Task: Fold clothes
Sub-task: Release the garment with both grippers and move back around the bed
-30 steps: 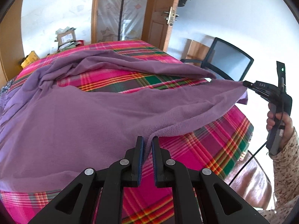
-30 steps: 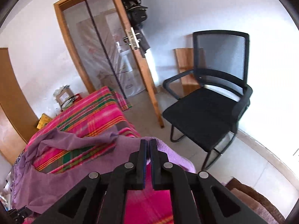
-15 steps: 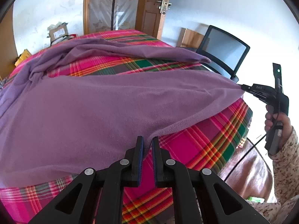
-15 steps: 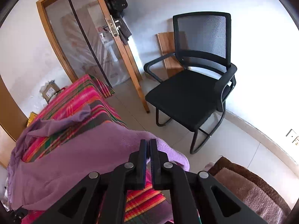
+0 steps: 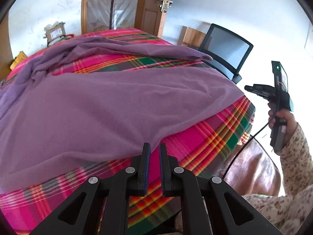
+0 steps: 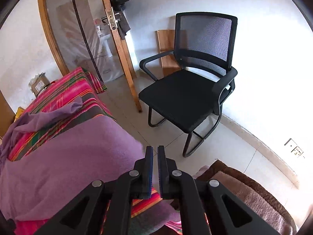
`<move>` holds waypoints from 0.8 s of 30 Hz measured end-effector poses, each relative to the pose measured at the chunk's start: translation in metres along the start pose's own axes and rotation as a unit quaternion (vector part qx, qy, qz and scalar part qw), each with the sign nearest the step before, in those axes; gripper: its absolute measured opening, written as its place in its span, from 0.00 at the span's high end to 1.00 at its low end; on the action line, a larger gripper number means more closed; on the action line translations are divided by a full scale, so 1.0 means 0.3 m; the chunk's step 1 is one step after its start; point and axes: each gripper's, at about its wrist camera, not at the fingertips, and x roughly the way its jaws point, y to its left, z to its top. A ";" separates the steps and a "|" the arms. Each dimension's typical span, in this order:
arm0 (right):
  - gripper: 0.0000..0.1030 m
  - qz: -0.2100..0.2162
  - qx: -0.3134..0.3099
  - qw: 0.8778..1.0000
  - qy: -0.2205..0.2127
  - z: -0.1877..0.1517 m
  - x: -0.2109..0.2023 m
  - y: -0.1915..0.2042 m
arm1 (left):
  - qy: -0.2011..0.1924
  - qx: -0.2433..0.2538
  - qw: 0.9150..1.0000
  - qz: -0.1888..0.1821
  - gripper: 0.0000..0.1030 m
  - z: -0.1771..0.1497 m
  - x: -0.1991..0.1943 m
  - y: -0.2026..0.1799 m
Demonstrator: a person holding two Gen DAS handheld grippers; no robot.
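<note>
Garment: a purple fleece garment [image 5: 109, 105] lies spread flat over the plaid bed cover [image 5: 211, 137], covering most of the bed top; soft nap, shallow wrinkles.
Far left of garment: cloth is bunched into folds near the bed's far-left edge, and a long sleeve-like strip [image 5: 137, 49] runs from there along the far side to a rounded end at the bed's right edge.
Between strip and body: a wedge of bare plaid shows.
Near hem: it runs diagonally, rising toward the right corner of the bed.
Left gripper [image 5: 154, 148]: just off the near hem, over bare plaid; jaws a narrow gap apart, with no cloth between them.
Right of the bed: the garment corner [image 6: 135, 145] drapes at the bed's right edge, just beside the right gripper [image 6: 155, 150].
Right gripper: jaws slightly parted, holding nothing, clear of the cloth in the left view.
Open room: tiled floor [image 6: 168, 137] lies between the bed and a black mesh chair [image 6: 195, 90]; a brown rug [image 6: 244, 186] lies beside the bed's near right corner.
</note>
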 end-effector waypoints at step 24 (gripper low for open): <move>0.63 0.411 -0.451 0.791 0.034 -0.351 -0.241 0.864 | -0.044 -0.394 0.891 0.221 0.60 -0.229 -0.398 0.795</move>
